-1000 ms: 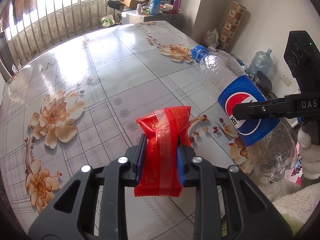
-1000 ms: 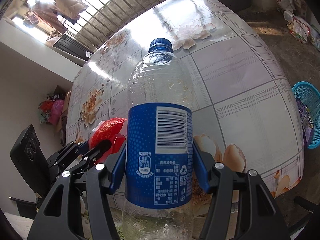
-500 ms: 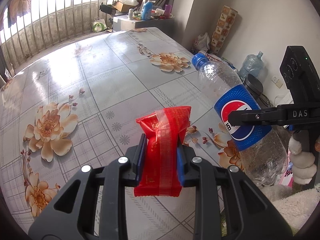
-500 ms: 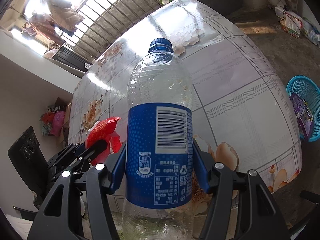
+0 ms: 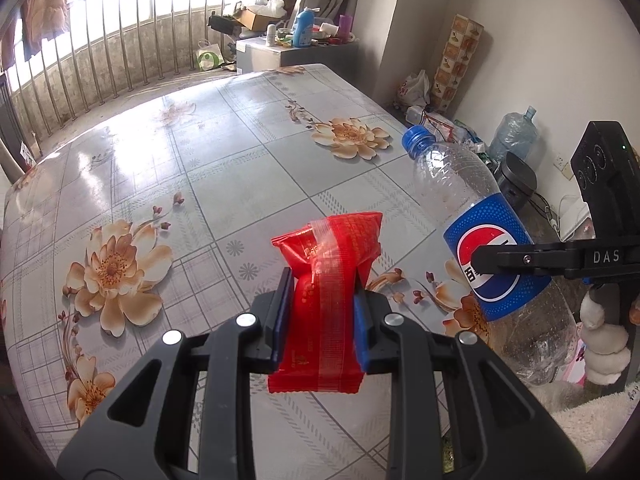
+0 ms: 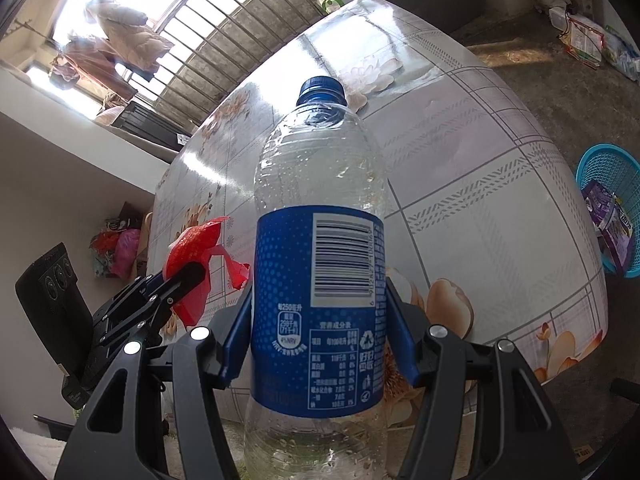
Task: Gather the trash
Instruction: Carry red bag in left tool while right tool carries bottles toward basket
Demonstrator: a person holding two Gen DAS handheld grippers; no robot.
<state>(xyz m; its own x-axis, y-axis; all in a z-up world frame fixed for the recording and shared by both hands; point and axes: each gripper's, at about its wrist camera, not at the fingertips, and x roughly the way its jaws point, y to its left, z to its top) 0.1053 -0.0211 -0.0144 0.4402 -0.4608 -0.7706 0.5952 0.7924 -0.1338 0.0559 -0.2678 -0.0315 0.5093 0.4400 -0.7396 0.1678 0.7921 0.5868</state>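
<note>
My left gripper (image 5: 320, 312) is shut on a red snack packet (image 5: 326, 280) with a strip of clear tape down it, held above the near edge of the table. In the right wrist view the same packet (image 6: 192, 264) shows at the left, clamped in the left gripper (image 6: 188, 280). My right gripper (image 6: 318, 332) is shut on an empty clear plastic bottle (image 6: 320, 240) with a blue label and blue cap, held upright. From the left wrist view the bottle (image 5: 480, 232) tilts at the right, the right gripper (image 5: 496, 260) across its label.
A table (image 5: 200, 160) with a flower-patterned cover spreads ahead. A blue basket (image 6: 608, 208) with wrappers in it stands on the floor beyond the table's right edge. A water jug (image 5: 514, 136) and bags sit by the wall. A railed window runs behind.
Both views have swung a little, so the far end of the room shows more. Both grips are unchanged.
</note>
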